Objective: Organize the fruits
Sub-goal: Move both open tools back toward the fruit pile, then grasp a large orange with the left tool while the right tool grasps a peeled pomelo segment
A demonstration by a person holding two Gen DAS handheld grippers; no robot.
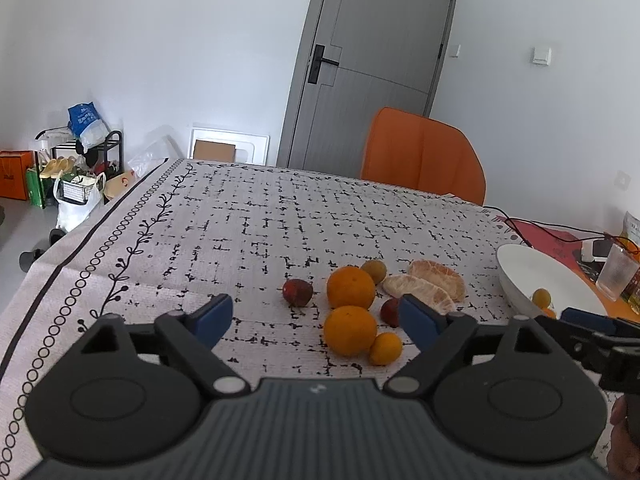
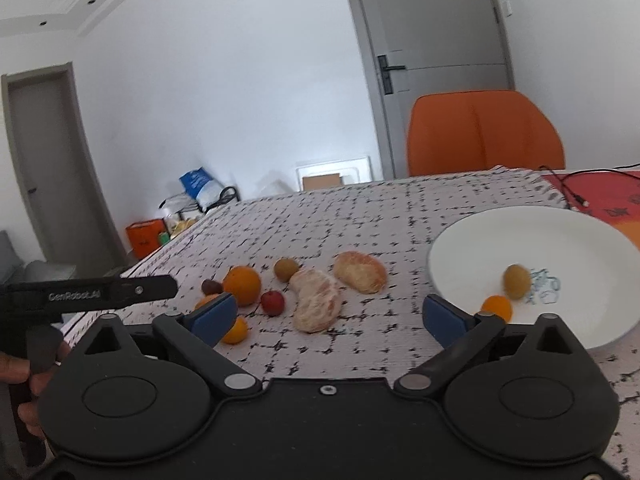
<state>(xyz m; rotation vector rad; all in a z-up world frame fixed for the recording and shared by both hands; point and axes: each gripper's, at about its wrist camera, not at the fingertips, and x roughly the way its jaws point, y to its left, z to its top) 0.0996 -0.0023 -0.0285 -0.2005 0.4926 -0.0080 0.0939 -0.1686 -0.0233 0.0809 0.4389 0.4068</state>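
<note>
Left gripper (image 1: 316, 316): we hover it, blue pads spread wide, nothing held.
Right gripper (image 2: 330, 318): ours too, spread and bare.
Round orange fruits (image 1: 351, 286): clustered on the grid-patterned tablecloth (image 1: 240, 220).
White ceramic bowl (image 2: 580, 232): we see two small fruits inside.

white bowl (image 1: 520, 276) cut off at right edge; small red fruit (image 1: 390, 312) half behind tool finger

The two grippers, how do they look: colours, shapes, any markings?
Both the left gripper and the right gripper are black, with a ribbed body, two round discs, silver pivot pins and blue finger pads. The right wrist view shows white "GenRobot.AI" lettering on the left one's side.
</note>
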